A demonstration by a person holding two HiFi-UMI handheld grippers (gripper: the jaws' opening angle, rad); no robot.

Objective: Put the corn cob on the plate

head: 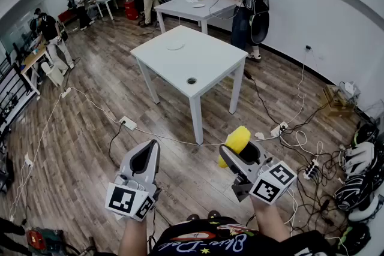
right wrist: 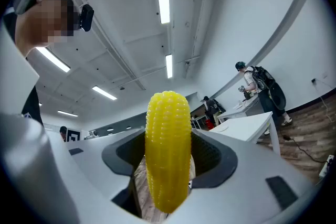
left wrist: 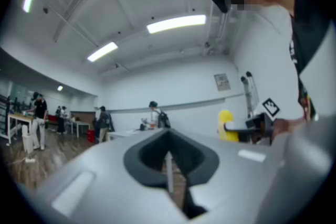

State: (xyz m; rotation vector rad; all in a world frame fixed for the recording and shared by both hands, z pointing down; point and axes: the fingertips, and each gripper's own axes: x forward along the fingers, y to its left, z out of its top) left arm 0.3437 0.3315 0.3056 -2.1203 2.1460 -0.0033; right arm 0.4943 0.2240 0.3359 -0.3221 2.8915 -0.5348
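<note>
A yellow corn cob (head: 236, 142) stands upright between the jaws of my right gripper (head: 232, 153), which is shut on it and held over the wooden floor. In the right gripper view the corn cob (right wrist: 168, 155) fills the gap between the dark pads (right wrist: 210, 157). My left gripper (head: 146, 154) is beside it on the left, shut with nothing in it; in its own view the left gripper (left wrist: 169, 165) shows only a thin seam between the jaws. A white plate (head: 175, 45) lies on the far part of the white table (head: 207, 66) ahead.
The table has a round cable hole (head: 191, 80) near its front edge. Cables and power strips (head: 127, 123) trail across the floor, with helmets (head: 360, 177) at the right. A second table (head: 186, 9) and several people stand at the back.
</note>
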